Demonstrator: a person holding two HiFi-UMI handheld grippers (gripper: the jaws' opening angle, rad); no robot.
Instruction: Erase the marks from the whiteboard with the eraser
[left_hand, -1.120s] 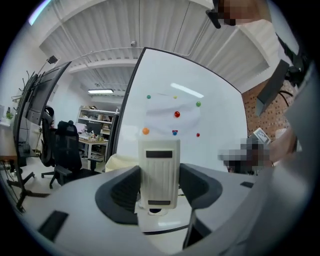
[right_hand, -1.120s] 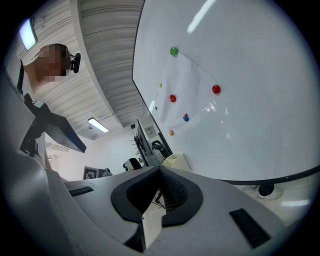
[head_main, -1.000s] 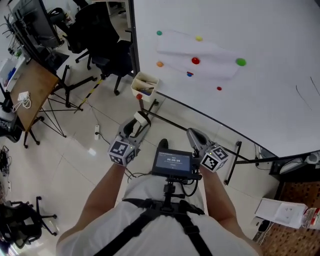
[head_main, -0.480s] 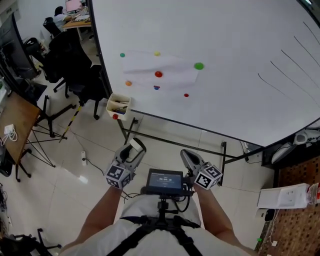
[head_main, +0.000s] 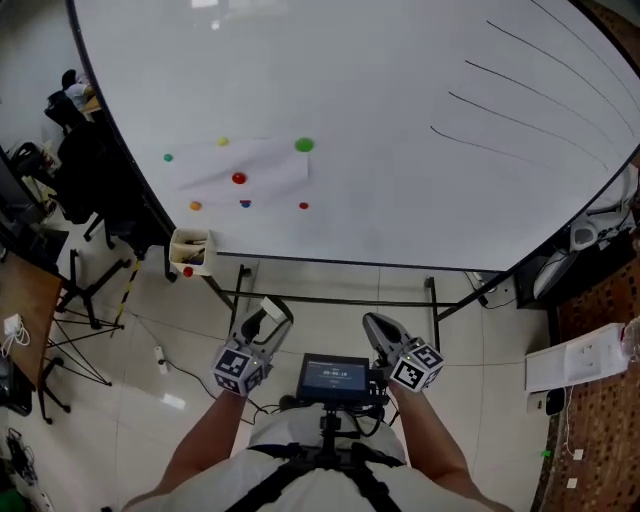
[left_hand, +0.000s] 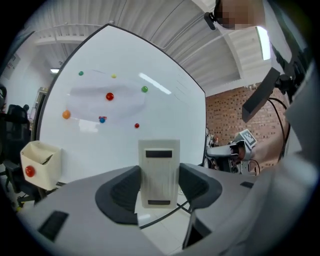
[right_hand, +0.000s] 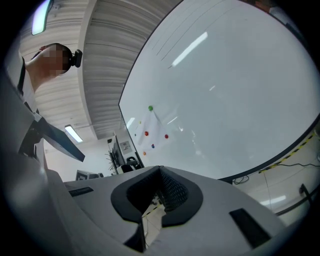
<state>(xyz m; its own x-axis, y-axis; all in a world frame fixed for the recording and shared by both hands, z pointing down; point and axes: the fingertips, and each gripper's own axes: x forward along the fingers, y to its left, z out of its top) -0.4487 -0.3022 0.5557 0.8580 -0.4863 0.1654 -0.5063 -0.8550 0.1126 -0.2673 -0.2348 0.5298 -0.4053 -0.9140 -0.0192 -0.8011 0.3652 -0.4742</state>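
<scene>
A big whiteboard (head_main: 400, 190) stands in front of me, with several long black marker lines (head_main: 520, 110) on its upper right part. My left gripper (head_main: 270, 310) is held low before my body, below the board's bottom edge, shut on a white block eraser (head_main: 273, 304). In the left gripper view the eraser (left_hand: 159, 172) stands upright between both pads of the left gripper (left_hand: 160, 176). My right gripper (head_main: 373, 323) hangs beside it with nothing in it. In the right gripper view the right gripper (right_hand: 160, 172) has its jaw tips together and looks up along the board.
Coloured magnets (head_main: 238, 178) pin a pale sheet (head_main: 250, 168) on the board's left part. A cream box (head_main: 189, 250) hangs at the board's lower left corner. Black stand legs (head_main: 431, 298) run under the board. Office chairs (head_main: 85, 170) stand left, and a white box (head_main: 585, 355) lies right.
The view has swung right along the board: the magnets slid left and the black lines came into sight. Both grippers moved along with me, the eraser still in the left one.
</scene>
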